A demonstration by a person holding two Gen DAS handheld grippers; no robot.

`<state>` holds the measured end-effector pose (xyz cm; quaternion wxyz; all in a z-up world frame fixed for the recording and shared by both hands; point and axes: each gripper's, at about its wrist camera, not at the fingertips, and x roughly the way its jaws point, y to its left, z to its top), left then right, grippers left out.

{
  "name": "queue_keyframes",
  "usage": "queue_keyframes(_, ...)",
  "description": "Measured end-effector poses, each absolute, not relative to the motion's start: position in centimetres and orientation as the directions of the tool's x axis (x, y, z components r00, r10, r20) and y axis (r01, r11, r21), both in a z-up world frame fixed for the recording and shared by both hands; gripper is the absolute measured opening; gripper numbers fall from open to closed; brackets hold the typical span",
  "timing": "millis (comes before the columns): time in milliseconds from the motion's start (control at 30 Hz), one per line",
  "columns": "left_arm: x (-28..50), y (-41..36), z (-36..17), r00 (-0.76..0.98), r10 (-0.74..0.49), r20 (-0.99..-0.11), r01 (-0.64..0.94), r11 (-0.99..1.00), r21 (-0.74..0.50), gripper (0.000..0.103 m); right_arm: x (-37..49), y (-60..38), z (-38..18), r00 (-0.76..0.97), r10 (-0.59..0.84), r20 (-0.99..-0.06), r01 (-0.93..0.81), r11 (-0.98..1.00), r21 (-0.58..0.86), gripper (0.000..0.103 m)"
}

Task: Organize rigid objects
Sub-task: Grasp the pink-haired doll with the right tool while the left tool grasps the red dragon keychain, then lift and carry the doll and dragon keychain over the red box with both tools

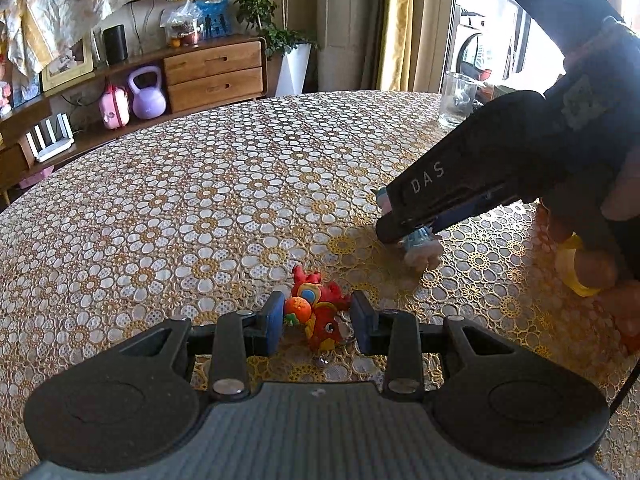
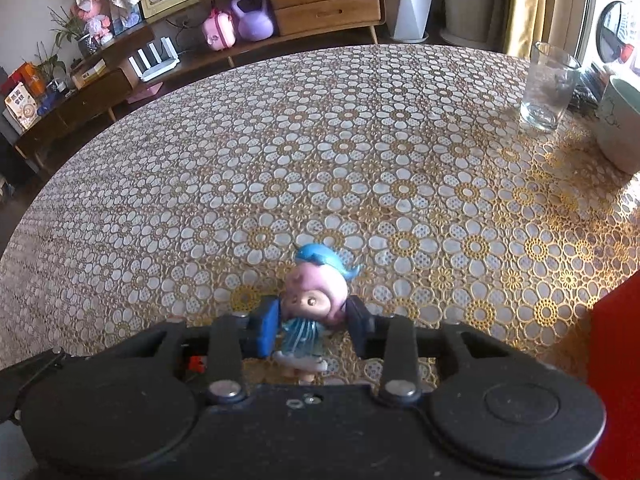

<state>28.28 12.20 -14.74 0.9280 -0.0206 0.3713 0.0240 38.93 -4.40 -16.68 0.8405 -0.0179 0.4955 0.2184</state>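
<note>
Both tools point down at the desk (image 1: 200,200), which wears a lace cloth of gold and white flowers. Between the blue pads of my left tool (image 1: 318,322) sits a small red and orange toy figure with a round orange ball on its front (image 1: 320,316); it lies on the cloth, and though the pads stand close on either side, I cannot tell whether they press it. A little metal ring shows at its near end, just under the tool.

Ahead and to the right of that tool, my right tool (image 1: 408,236) slants down to the cloth, my hand (image 1: 592,256) wrapped around its dark handle. Its pads (image 2: 266,328) bracket a small pink pig figurine with a blue cap and a pale blue ribbed dress (image 2: 310,308). The figurine's head pokes out past the fingertips and its feet point back toward me. The left pad lies against the dress, yet a sliver of space shows at the right one, so I cannot say whether the grip is firm.

Far ahead and right of this tool stand a clear drinking glass (image 2: 548,88) and, just beside it, a pale ceramic mug (image 2: 618,128). A red flat edge (image 2: 616,380) rises close at the right.
</note>
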Motion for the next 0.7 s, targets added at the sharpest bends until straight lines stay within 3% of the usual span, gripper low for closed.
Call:
queue_keyframes(300,27.6,11.3,-13.5,0.725,0.029,-0.688,-0.057,0.998,-0.017,0.035,35.3,-5.9,-16.6,0.428,0.366,-0.827,-0.390,0.900,0.197,0.033)
queue_keyframes(633,25.3,8.7,-9.3,0.735,0.010,-0.678,-0.037,0.999,-0.026,0.035,28.3,-11.5,-11.8,0.445,0.412,-0.795,-0.400,0.886,0.235,0.033)
queue_keyframes(700,24.7,8.0,-8.4,0.739,0.006,-0.674,-0.030,0.999,-0.024,0.028,26.7,-12.7,-10.8,0.450,0.422,-0.787,-0.399,0.884,0.245,0.033)
